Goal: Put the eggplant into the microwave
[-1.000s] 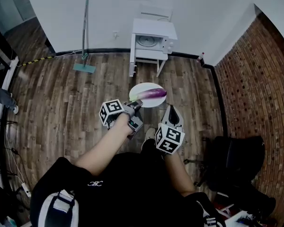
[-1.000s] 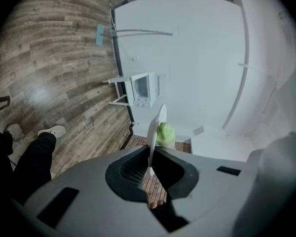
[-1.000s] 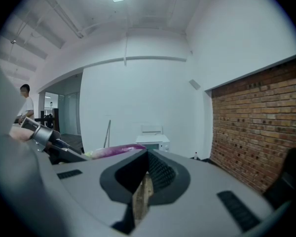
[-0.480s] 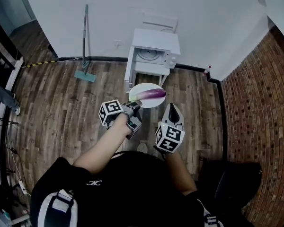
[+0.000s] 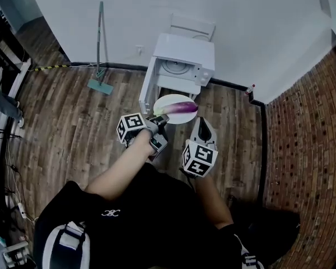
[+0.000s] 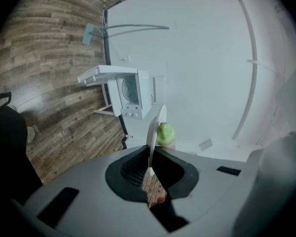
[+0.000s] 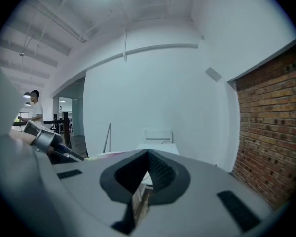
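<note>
A purple eggplant (image 5: pixel 182 107) with a green stem (image 6: pixel 165 133) lies on a white plate (image 5: pixel 169 102). My left gripper (image 5: pixel 159 120) is shut on the plate's near rim and holds it above the wooden floor. In the left gripper view the plate (image 6: pixel 156 127) shows edge-on between the pads of the left gripper (image 6: pixel 150 168). Just beyond stands the white microwave (image 5: pixel 183 67) on a small white table (image 5: pixel 147 88); a round turntable shows in its front. My right gripper (image 5: pixel 204 128) hovers right of the plate, shut and empty. Its jaws meet in the right gripper view (image 7: pixel 147 168).
A long-handled mop (image 5: pixel 100 43) leans on the white wall left of the microwave. A brick wall (image 5: pixel 308 128) runs along the right. A dark rack (image 5: pixel 3 66) stands at far left. A small bottle (image 5: pixel 250 88) sits by the baseboard. A person (image 7: pixel 34 107) stands far off.
Both grippers and the plate with the eggplant have moved forward. The microwave now sits closer and lower in the head view, just beyond the plate.
</note>
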{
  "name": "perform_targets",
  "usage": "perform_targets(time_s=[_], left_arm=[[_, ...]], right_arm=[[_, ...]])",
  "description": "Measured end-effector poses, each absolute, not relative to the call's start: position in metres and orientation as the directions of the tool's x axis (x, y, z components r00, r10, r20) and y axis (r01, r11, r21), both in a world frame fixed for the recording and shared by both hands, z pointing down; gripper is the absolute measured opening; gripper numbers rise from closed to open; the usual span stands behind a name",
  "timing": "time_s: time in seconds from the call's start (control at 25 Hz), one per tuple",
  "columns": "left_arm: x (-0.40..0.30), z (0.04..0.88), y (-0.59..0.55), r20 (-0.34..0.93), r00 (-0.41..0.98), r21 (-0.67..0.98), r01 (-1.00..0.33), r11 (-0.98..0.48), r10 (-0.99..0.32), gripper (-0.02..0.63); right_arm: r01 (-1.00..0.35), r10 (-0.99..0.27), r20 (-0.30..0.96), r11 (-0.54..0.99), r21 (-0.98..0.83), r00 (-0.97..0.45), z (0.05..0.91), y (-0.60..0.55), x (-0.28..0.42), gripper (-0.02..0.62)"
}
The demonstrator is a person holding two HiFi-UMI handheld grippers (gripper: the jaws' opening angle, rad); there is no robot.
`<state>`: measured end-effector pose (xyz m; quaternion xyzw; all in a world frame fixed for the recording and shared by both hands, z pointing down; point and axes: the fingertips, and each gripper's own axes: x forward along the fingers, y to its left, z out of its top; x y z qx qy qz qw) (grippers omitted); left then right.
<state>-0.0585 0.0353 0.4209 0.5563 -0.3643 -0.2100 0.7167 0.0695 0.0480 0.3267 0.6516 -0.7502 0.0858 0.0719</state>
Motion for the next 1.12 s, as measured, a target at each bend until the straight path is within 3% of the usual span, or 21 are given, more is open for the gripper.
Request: perform_targets(time_s=[0.56, 1.12], left_arm=[[-0.036, 0.441, -0.069, 0.311, 0.639, 0.944, -0.123, 0.306, -0.704, 0.020], [-0.033, 0.460, -0.216, 0.279, 0.556, 0.956, -0.083, 0.282, -0.783, 0.020]], right_arm=[[-0.993, -0.963, 0.242, 0.108, -0.046, -0.116, 0.345, -0.049, 0.111, 0.014], [-0.979, -0.931, 0.304, 0.202, -0.024, -0.200, 0.361, -0.213, 0.094, 0.013]])
